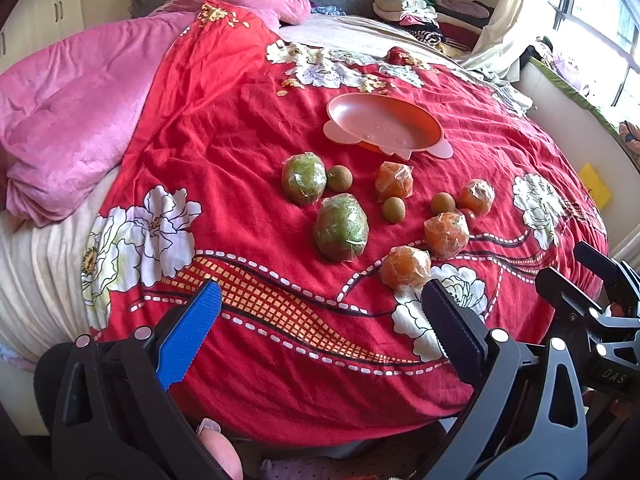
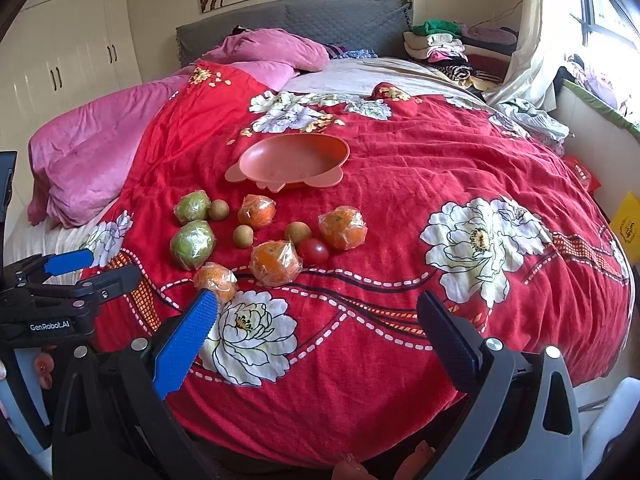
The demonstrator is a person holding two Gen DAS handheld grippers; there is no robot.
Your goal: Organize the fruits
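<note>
Both grippers hang low at the foot of the bed, short of the fruit. The left gripper has its jaws spread wide and holds nothing; a fingertip shows beneath it. The right gripper is likewise wide apart and empty, its blue finger just before the nearest wrapped orange.

The fruit lies loose on the red floral bedspread, on the near side of the pink bowl, which holds nothing. Nearest the bowl are two film-wrapped green fruits, small brown longans and more wrapped oranges; a red tomato touches one orange. Beyond the bowl lie a pink quilt, a grey headboard, folded clothes, white wardrobes and, to the right, a bright window
</note>
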